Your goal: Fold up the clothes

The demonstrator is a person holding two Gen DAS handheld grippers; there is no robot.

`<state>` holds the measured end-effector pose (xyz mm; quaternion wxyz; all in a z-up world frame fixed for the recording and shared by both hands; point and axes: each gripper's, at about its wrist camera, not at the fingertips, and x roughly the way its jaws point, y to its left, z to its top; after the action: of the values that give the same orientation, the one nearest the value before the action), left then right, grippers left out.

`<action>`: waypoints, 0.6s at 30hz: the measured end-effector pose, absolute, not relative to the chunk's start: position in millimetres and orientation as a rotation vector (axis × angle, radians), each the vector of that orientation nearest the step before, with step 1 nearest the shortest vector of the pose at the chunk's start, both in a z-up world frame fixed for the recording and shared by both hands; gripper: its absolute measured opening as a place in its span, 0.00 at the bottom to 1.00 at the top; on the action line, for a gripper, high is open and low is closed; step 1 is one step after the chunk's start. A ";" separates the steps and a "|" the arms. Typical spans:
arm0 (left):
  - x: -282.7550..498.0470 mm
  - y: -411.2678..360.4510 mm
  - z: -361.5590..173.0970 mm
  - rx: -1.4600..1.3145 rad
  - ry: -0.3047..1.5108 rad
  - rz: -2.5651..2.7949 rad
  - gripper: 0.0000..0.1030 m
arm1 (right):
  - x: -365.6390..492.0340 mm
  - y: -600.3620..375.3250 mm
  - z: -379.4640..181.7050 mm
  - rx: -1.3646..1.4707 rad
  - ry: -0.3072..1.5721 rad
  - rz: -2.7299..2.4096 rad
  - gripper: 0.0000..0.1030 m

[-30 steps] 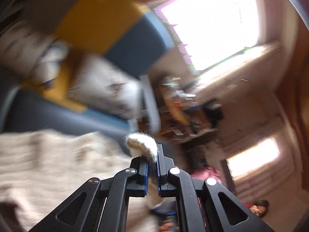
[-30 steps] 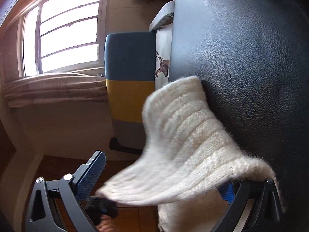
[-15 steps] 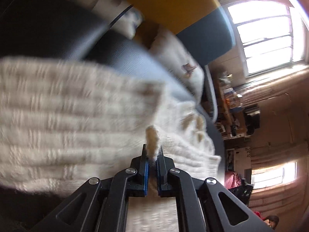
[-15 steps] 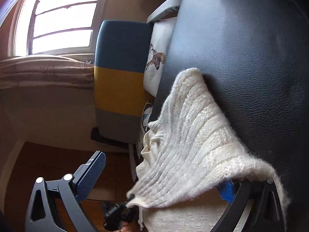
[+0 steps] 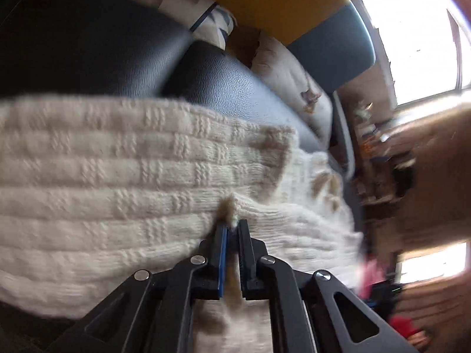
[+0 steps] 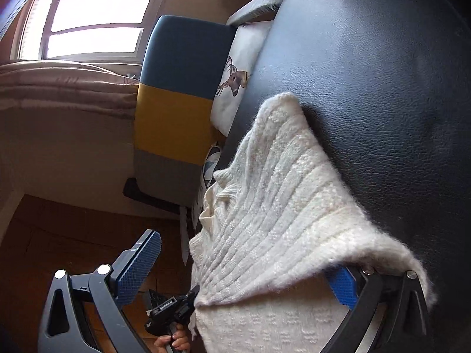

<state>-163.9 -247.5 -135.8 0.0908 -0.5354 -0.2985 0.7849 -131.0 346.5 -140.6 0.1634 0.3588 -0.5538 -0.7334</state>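
left wrist: cream ribbed sweater (image 5: 123, 182) folded over

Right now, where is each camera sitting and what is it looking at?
Left wrist: sits on the left gripper, looking along its fingers, shut on the white sweater on the black sofa.
Right wrist: sits on the open right gripper, looking along the sofa toward the window; a hand shows below.
Both show the sweater, sofa and deer cushion.

Cream knit sweater (image 6: 282, 214), folded, on sofa seat (image 6: 382, 88)
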 end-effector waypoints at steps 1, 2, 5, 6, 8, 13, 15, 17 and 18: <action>-163.6 -245.7 -130.7 -1.608 -0.825 2.379 0.05 | -127.3 349.7 -139.7 1.019 -1.583 -2.075 1.00; -163.3 -247.3 -124.0 -1.605 -0.818 2.411 0.04 | -123.5 353.0 -138.8 1.015 -1.587 -2.059 1.00; -162.6 -254.1 -103.2 -1.583 -0.834 2.498 0.06 | -112.2 363.0 -134.8 0.998 -1.594 -2.019 1.00; -162.4 -256.4 -96.2 -1.575 -0.839 2.527 0.08 | -108.1 367.1 -129.5 0.976 -1.583 -2.031 1.00; -160.1 -252.5 -78.6 -1.456 -0.901 2.490 0.12 | -104.6 373.0 -119.7 0.903 -1.577 -2.016 1.00; -184.0 -141.4 -51.7 -1.372 -0.659 2.305 0.15 | -130.2 351.2 -115.5 0.909 -1.491 -2.023 1.00; -194.0 -84.2 -49.4 -1.360 -0.515 2.199 0.19 | -138.1 338.1 -130.3 1.041 -1.426 -2.071 1.00; -201.1 -27.4 -45.4 -1.341 -0.371 2.101 0.23 | -137.9 326.1 -144.1 1.105 -1.331 -2.113 1.00; -204.6 1.1 -43.4 -1.330 -0.301 2.051 0.23 | -133.4 321.9 -141.3 1.078 -1.253 -2.144 1.00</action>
<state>-204.6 1.1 -43.4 0.3329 -0.5091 -0.1154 0.7853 -133.4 321.9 -141.3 0.2154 0.3889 -0.4518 -0.7735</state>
